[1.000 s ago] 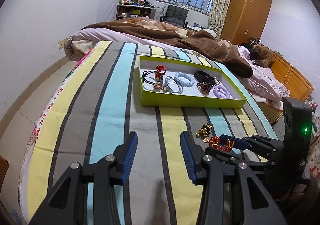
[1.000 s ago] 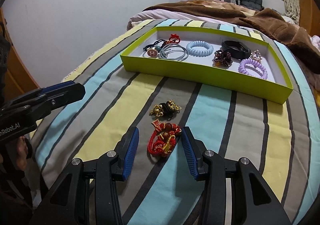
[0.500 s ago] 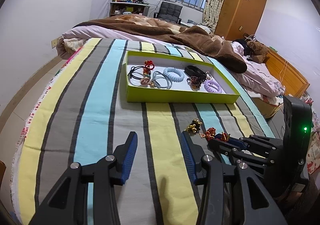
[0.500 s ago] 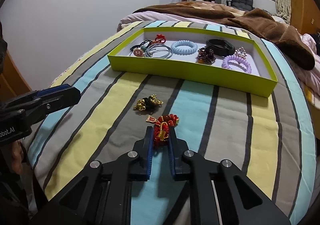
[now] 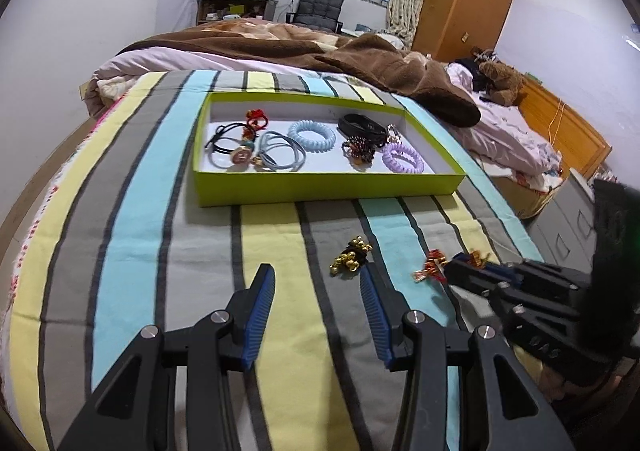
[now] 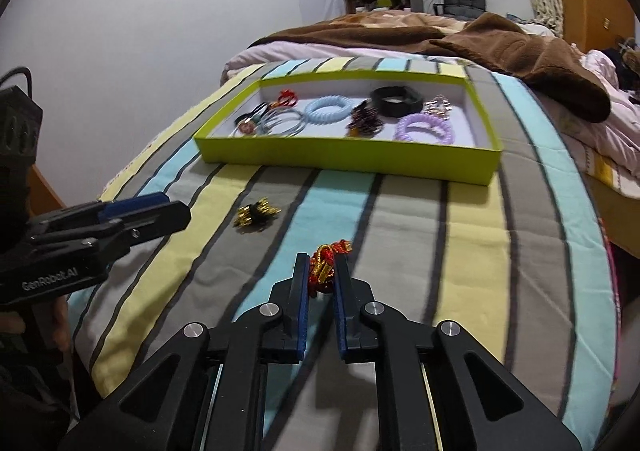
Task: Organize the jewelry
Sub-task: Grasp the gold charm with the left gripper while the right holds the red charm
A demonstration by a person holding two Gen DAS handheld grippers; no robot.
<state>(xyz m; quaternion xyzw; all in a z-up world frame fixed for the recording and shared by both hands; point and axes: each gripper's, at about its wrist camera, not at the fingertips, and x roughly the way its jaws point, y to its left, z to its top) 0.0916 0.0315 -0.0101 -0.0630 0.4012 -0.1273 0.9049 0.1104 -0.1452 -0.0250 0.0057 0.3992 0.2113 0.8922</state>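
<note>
My right gripper (image 6: pixel 321 266) is shut on a red and gold bracelet (image 6: pixel 325 263), held just above the striped blanket; the left wrist view shows that bracelet (image 5: pixel 431 266) sticking out of the right gripper (image 5: pixel 454 269). A black and gold hair tie (image 5: pixel 352 255) lies on the blanket, just ahead of my left gripper's right fingertip. My left gripper (image 5: pixel 316 291) is open with nothing between its fingers. The green tray (image 5: pixel 328 190) beyond holds several hair ties and bracelets. The right wrist view has the hair tie (image 6: pixel 255 213) left of the bracelet and the tray (image 6: pixel 352 159) farther off.
A brown blanket (image 5: pixel 360 59) is heaped on the bed behind the tray. A teddy bear (image 5: pixel 500 79) and a wooden bed frame (image 5: pixel 568 127) are at the right. Striped blanket (image 5: pixel 160 243) stretches left of the tray and around the grippers.
My right gripper closed on the red and gold bracelet and lifted it slightly off the blanket. My left gripper moved toward the black and gold hair tie, staying open.
</note>
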